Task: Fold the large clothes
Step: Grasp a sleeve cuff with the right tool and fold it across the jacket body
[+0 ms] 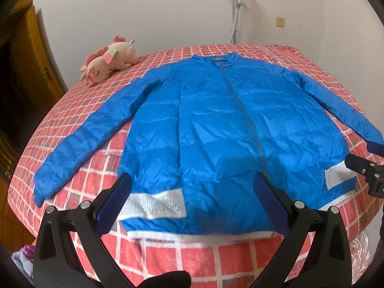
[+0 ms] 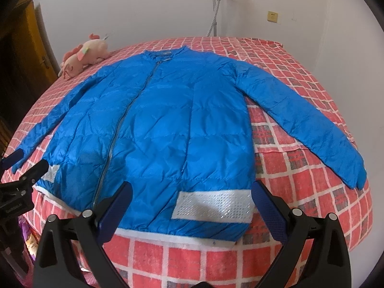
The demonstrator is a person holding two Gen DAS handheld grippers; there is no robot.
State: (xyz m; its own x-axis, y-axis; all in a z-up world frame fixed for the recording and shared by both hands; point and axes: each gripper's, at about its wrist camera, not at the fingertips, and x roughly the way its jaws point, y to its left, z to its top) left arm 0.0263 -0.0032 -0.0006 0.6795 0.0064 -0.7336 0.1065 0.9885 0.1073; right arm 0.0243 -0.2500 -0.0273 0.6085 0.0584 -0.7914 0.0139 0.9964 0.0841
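A blue puffer jacket point(image 1: 216, 124) lies flat and zipped, front up, on the bed, both sleeves spread outward; it also shows in the right wrist view point(image 2: 168, 124). White mesh patches sit near its hem. My left gripper point(image 1: 192, 180) is open and empty, hovering over the hem's left half. My right gripper point(image 2: 192, 189) is open and empty, hovering over the hem's right half. The right gripper shows at the right edge of the left wrist view point(image 1: 369, 158). The left gripper shows at the left edge of the right wrist view point(image 2: 24, 163).
The bed point(image 1: 168, 259) has a red and white checked cover. A pink plush toy point(image 1: 108, 60) lies at its far left corner. A white wall stands behind, with a hose fixture point(image 1: 235, 12). A wooden door point(image 1: 28, 55) is on the left.
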